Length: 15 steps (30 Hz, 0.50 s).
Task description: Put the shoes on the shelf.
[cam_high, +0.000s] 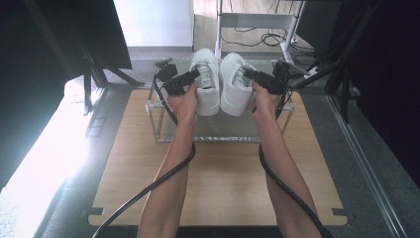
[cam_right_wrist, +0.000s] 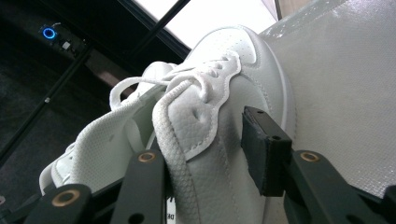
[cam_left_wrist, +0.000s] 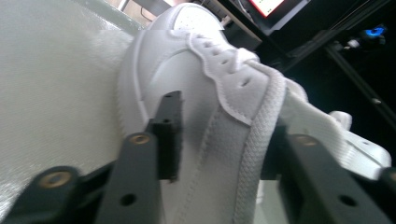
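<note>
High view: left gripper (cam_high: 194, 75) was at the outer side of the left shoe (cam_high: 206, 82), jaws clamped on the shoe's side wall at the collar. Left shoe sat on top of the clear rack (cam_high: 158, 116), toe pointing away, just beside the right shoe (cam_high: 236, 83), the two about touching. Right gripper (cam_high: 251, 74) mirrored it, clamped on the right shoe's outer side. Rack stood on the wooden table (cam_high: 218, 173) at its far end.

Left gripper view: one jaw pad pressed flat on the outside leather of the left shoe (cam_left_wrist: 201, 116), the other jaw sat inside the opening behind the lace (cam_left_wrist: 254, 149).

Right gripper view: same grip on the right shoe (cam_right_wrist: 215, 140), one pad on the outer leather, other jaw inside by the lace (cam_right_wrist: 175, 154).
</note>
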Each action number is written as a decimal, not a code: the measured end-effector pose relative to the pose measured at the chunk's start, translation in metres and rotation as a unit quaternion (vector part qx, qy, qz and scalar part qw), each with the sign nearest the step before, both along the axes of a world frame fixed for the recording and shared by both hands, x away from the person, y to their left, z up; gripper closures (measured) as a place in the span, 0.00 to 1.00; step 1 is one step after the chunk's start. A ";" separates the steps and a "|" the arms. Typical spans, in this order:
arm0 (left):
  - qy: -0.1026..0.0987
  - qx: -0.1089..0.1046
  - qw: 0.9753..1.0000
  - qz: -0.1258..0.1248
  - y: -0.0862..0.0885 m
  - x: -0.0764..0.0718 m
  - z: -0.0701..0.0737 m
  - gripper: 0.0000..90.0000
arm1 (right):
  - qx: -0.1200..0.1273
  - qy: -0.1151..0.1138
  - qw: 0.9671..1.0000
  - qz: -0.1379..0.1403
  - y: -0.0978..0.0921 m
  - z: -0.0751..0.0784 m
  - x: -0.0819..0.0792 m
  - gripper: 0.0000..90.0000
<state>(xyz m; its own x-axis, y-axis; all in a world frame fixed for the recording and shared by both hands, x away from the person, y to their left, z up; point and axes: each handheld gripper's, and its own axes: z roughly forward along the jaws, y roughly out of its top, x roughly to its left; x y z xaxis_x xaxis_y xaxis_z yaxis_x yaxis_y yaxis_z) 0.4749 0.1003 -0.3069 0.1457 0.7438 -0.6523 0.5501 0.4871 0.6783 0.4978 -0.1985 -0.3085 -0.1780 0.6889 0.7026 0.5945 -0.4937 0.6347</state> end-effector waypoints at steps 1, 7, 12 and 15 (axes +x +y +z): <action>-0.004 -0.009 1.000 -0.007 0.001 0.001 -0.001 0.62 | 0.002 0.000 1.000 0.003 -0.001 -0.001 0.001 0.67; -0.008 -0.024 0.999 -0.037 0.006 0.002 -0.002 0.52 | 0.019 -0.005 0.999 0.029 -0.004 -0.001 0.004 0.52; 0.000 0.002 0.999 -0.040 0.008 0.002 -0.005 0.54 | -0.012 -0.014 0.999 0.043 -0.006 0.004 0.004 0.61; -0.012 0.028 0.999 -0.028 0.008 0.000 -0.004 0.61 | -0.042 -0.018 0.998 0.042 -0.004 0.010 0.002 0.67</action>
<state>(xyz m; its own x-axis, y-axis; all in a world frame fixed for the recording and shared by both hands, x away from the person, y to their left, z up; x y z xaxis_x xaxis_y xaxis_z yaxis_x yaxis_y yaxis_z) 0.4749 0.1084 -0.3106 0.2026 0.7696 -0.6056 0.5589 0.4170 0.7168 0.5003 -0.2028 -0.2990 -0.2612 0.7266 0.6355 0.6072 -0.3881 0.6933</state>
